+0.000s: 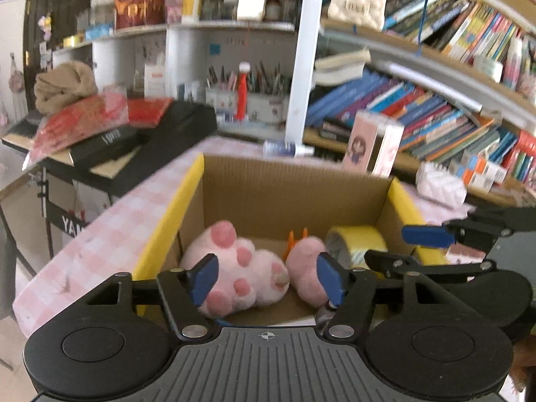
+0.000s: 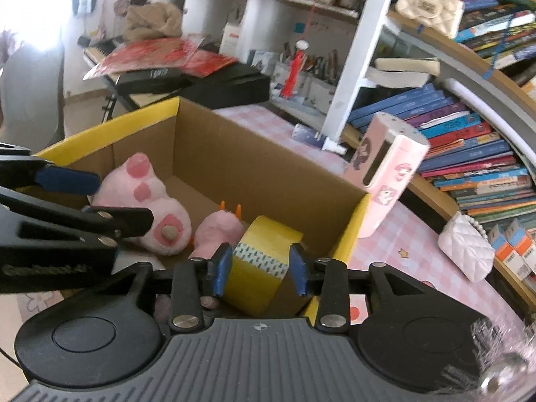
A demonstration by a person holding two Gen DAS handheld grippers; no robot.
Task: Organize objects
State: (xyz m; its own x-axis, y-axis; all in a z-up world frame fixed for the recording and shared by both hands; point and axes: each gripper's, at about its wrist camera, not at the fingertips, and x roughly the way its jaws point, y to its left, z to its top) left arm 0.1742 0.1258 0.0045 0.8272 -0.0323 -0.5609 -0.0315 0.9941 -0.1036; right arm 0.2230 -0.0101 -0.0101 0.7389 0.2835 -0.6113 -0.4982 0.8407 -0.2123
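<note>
A cardboard box [image 1: 294,187] with yellow flaps is seen on a pink checked cloth [image 2: 412,234]. Inside it, a pink plush paw [image 1: 234,264] lies at 9 o'clock and a yellow tape roll [image 2: 264,264] at 3 o'clock. The left gripper [image 1: 268,278] is held released, its pads standing either side of the paw without pressing. The right gripper [image 2: 261,268] is parted around the roll; the left pad seems to touch it, a gap is seen at the right pad.
</note>
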